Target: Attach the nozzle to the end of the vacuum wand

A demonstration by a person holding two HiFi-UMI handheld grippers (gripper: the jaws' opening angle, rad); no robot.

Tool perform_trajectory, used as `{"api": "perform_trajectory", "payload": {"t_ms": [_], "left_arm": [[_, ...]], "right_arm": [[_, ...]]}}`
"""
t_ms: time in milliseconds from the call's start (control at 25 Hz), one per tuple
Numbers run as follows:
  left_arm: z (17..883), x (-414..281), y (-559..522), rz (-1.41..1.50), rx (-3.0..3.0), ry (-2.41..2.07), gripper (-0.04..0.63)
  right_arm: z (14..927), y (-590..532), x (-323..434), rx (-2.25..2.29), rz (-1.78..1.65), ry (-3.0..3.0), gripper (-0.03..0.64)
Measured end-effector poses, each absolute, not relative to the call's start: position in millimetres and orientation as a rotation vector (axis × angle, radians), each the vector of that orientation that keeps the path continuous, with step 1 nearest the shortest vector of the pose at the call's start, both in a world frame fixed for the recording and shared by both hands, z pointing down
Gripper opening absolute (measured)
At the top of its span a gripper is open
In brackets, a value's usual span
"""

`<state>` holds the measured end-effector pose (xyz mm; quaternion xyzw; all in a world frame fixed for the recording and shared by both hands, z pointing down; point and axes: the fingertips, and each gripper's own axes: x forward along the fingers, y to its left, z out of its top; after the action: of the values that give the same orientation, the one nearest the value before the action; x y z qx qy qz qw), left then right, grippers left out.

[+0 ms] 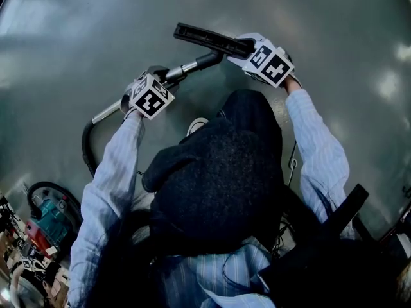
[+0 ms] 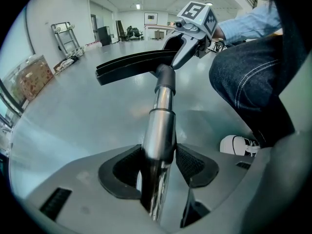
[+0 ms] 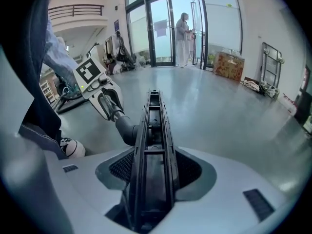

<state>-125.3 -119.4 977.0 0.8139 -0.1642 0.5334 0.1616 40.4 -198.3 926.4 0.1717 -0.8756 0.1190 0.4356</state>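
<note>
Nearest, at lower centre of the left gripper view, the left gripper (image 2: 158, 167) has its jaws closed tight on the shiny vacuum wand (image 2: 160, 126), probably to anchor the tube. Farther up the frame, the wand's tip meets the black neck of the nozzle (image 2: 129, 65), which looks seated or nearly so. Beyond, at upper right, the right gripper (image 2: 178, 52) clamps the nozzle's flat head, jaws fairly wide apart around it, likely to align and push it along the wand's line
</note>
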Motion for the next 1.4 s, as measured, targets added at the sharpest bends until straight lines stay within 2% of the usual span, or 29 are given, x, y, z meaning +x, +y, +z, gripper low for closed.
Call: {"api": "perform_trajectory", "payload": {"t_ms": [640, 920, 1160, 1400], "left_arm": [[1015.0, -128.8, -113.8, 1.602, 2.187, -0.368, 0.219], [1012.5, -128.3, -116.1, 1.520, 2.189, -0.393, 0.219], [998.7, -142.9, -110.9, 1.479, 2.191, -0.424, 0.229], [968.4, -156.6, -110.3, 1.296, 2.210, -0.605, 0.229]], "right_arm": [[980.9, -195.7, 41.0, 0.458, 0.297, -1.981, 0.225], [986.5, -194.7, 46.4, 0.458, 0.286, -1.904, 0.229], [955.2, -198.0, 47.4, 0.500, 0.399, -1.990, 0.236], [907.2, -200.8, 70.3, 0.644, 0.523, -2.142, 0.236]]}}
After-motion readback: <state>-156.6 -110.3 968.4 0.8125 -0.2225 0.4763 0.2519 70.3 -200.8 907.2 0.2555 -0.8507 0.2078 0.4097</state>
